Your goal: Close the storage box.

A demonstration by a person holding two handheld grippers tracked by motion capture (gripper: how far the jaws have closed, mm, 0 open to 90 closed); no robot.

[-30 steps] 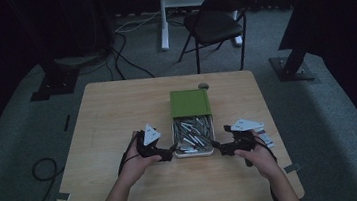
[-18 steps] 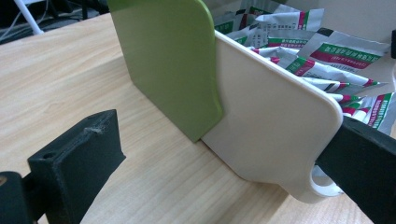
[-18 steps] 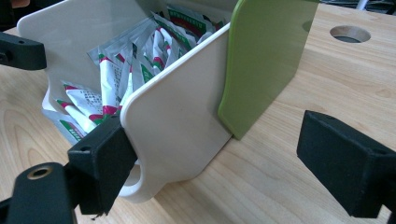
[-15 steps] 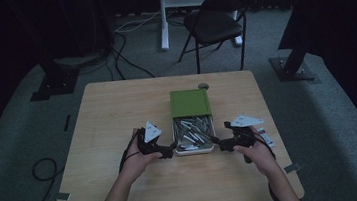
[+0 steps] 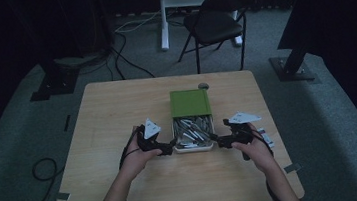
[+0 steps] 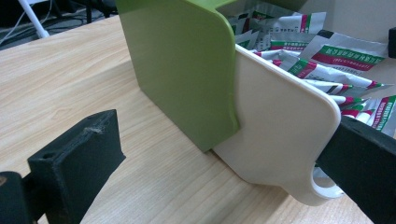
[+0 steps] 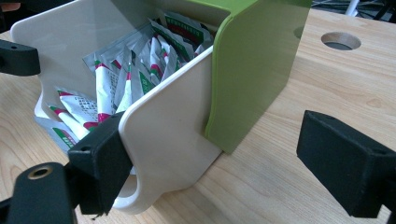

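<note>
Both grippers [image 5: 171,146] [image 5: 219,141] gape beside the box [image 5: 192,127], lengthwise away, green lid [image 5: 190,103] far.

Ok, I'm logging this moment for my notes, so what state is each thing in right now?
Cream box: upright on the table, pulled partway out of its sleeve, full.
Green sleeve: covering the box's far half.
Sachets: loosely piled inside the box.
Left tongs: open, one jaw inside the box, one outside.
Right tongs: open, straddling the box's side wall.
Chair: unfolded, unoccupied.

High view dim and murky; both gripper views bright, sharp.
</note>
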